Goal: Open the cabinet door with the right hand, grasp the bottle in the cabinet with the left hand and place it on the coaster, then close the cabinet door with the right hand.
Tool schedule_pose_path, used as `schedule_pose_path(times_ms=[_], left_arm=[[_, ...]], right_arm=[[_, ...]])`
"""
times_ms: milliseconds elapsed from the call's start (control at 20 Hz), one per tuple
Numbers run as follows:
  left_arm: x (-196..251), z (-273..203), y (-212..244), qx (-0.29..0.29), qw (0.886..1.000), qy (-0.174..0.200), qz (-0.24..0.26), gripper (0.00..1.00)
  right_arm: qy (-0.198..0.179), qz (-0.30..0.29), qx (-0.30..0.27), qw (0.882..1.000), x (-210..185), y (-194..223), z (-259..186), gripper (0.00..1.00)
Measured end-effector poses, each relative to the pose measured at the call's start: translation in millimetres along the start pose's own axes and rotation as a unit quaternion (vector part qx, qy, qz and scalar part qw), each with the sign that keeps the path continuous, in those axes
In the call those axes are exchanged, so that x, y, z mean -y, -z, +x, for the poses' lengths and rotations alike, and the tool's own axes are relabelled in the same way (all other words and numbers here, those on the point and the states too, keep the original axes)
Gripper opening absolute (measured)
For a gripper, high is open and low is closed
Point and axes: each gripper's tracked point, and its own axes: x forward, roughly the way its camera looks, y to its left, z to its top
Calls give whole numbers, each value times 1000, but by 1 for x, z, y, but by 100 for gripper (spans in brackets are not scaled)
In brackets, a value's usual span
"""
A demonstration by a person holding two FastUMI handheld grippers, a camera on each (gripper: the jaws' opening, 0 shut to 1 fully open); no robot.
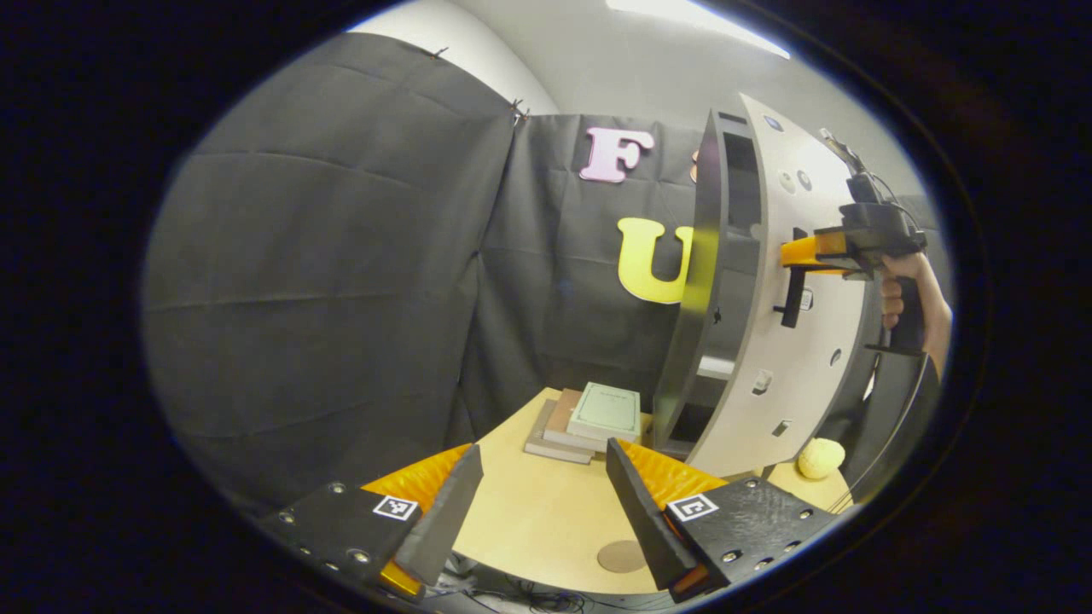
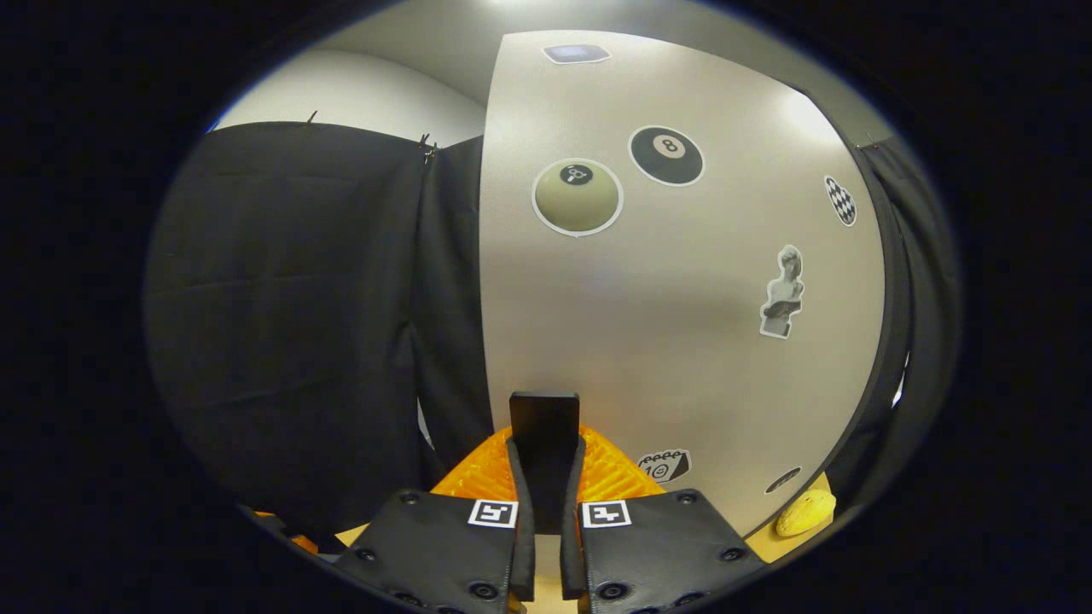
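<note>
The left gripper view looked from the side across a pale wooden table (image 1: 529, 512). On it stood the cabinet (image 1: 725, 281), its door (image 1: 802, 341) partly swung out. A stack of books (image 1: 589, 418) lay at the cabinet's foot, a round brown coaster (image 1: 621, 556) sat near the table's front edge, and a yellow lumpy ball (image 1: 821, 457) rested beside the door's lower corner. Farther off, a hand (image 1: 909, 298) held the right gripper (image 1: 806, 256) against the dark handle (image 1: 793, 290) on the door's face. The bottle could not be made out; the cabinet's inside was seen only as a dark sliver.

The right gripper view faced the door (image 2: 682, 281) squarely, showing stickers that the side view gave only as specks: a pale ball (image 2: 577, 197), a black eight-ball (image 2: 666, 155), a checkered oval (image 2: 840, 201) and a small bust (image 2: 783, 292). The yellow ball (image 2: 806, 512) showed at the lower right.

The left gripper (image 1: 546, 503) hung over the table with its fingers spread wide, holding and touching nothing. The right gripper (image 2: 546, 503) had its fingers drawn in close, clamped on the dark handle (image 2: 544, 426) between them.
</note>
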Motion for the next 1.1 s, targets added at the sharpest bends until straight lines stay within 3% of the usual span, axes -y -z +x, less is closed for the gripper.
schedule_pose_path(times_ms=[150, 300, 350, 1100], left_arm=[[11, -12, -4, 3, 1000, -11, 5, 88], [26, -20, -14, 12, 1000, -11, 7, 88], [30, -26, -13, 12, 1000, -14, 12, 88], [85, -82, -11, 14, 999, -28, 25, 88]], right_arm=[[-22, -3, -8, 1000, 1, -1, 1, 10], [-39, -3, -7, 999, 2, -1, -1, 14], [-44, -1, -6, 999, 3, -1, -1, 10], [-92, 11, -1, 996, 10, -2, 0, 13]])
